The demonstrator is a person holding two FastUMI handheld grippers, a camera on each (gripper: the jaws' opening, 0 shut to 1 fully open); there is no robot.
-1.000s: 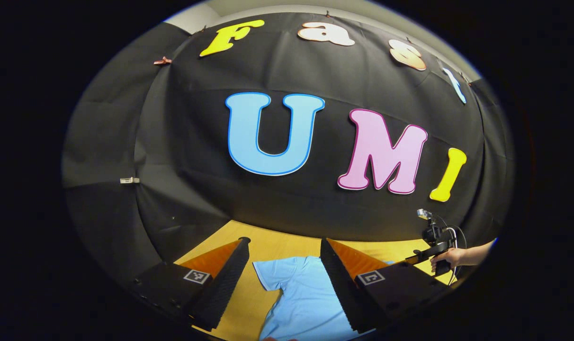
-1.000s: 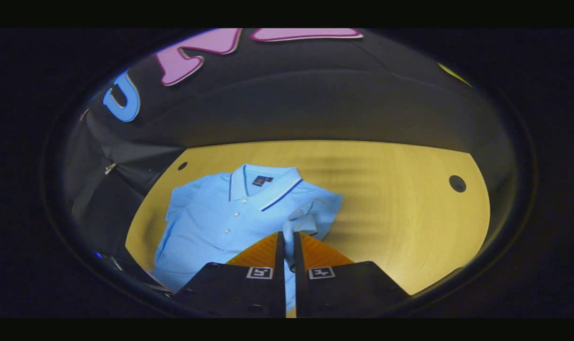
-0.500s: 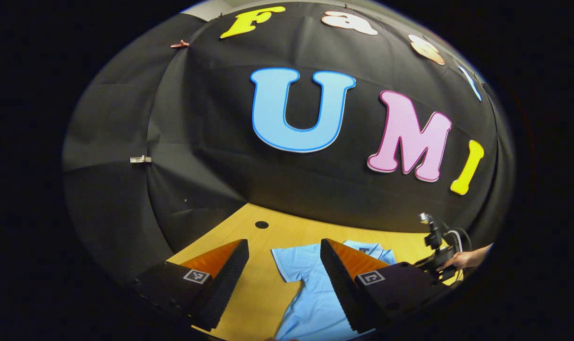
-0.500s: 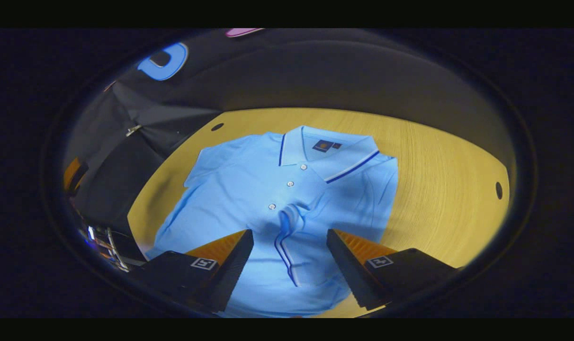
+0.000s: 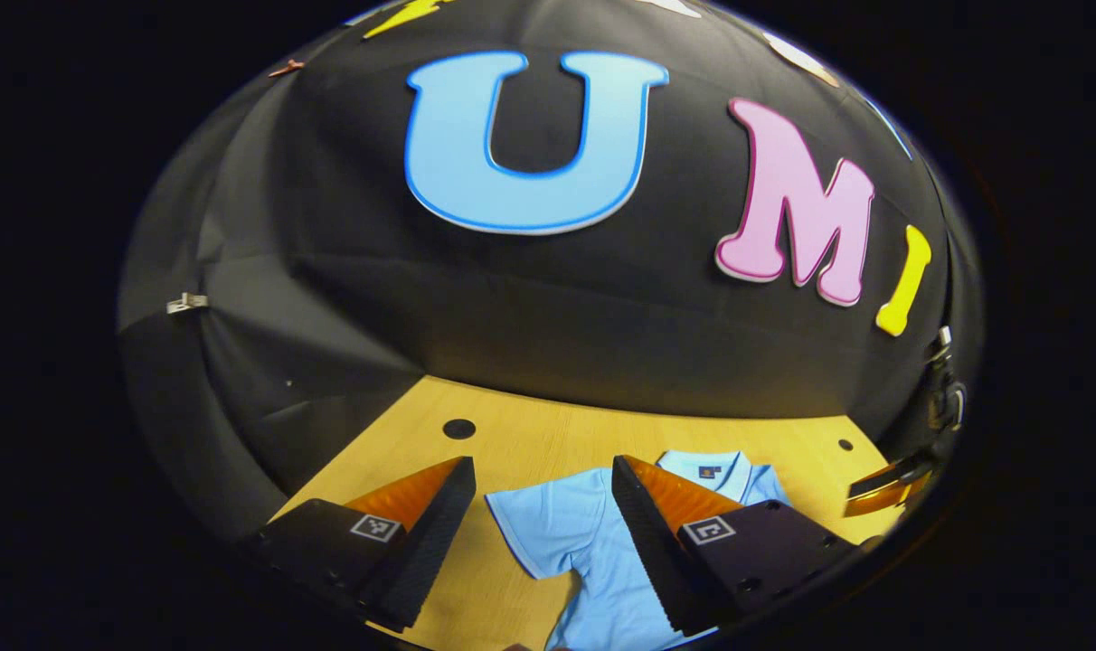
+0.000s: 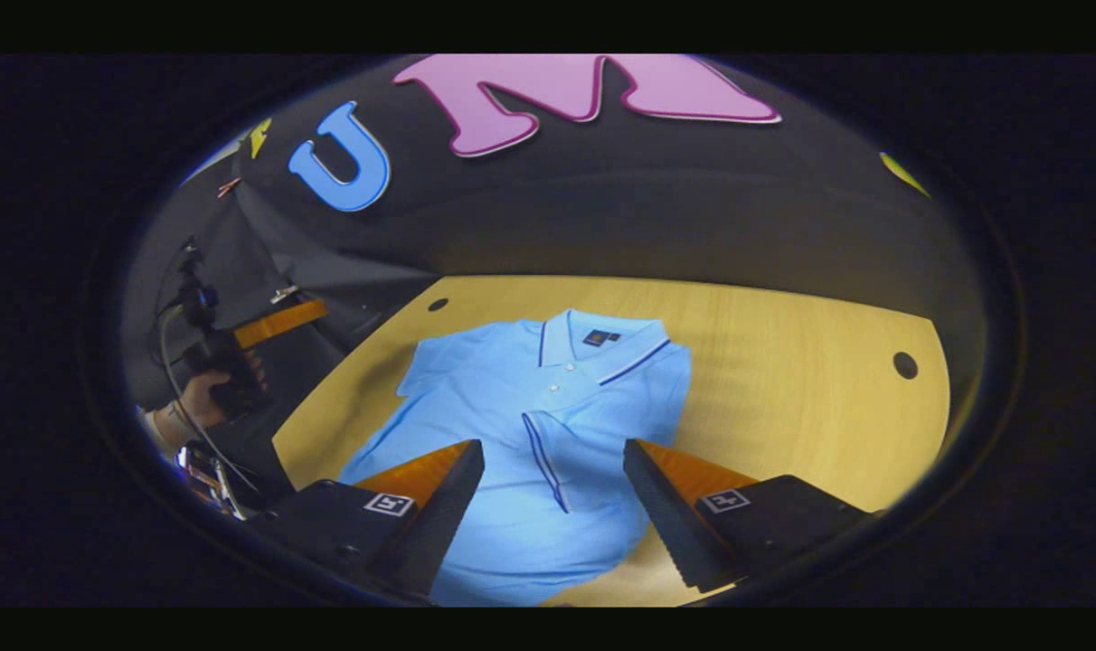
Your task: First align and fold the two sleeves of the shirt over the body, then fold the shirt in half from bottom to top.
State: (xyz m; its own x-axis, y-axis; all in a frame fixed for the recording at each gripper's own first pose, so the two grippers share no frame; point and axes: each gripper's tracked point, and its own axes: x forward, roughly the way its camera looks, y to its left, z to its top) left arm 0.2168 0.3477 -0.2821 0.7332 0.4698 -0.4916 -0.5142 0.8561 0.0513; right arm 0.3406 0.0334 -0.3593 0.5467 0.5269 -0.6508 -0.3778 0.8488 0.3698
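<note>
The blue shirt [image 6: 521,434] lies flat on the yellow counter [image 6: 783,398], its collar [image 6: 593,339] pointing to the far wall and its bottom toward the cameras. One sleeve [image 6: 548,452] lies folded over the body; the other sleeve [image 5: 548,524] sticks out sideways. Both the left gripper [image 5: 543,529] and the right gripper [image 6: 552,506] hang above it, jaws spread wide, holding nothing.

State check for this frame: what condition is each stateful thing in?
Light blue polo shirt: flat on the yellow wooden table, unfolded bottom to top.
Right sleeve: folded over the body.
Left sleeve: spread out.
Left gripper: open, empty.
Right gripper: open, empty.
</note>
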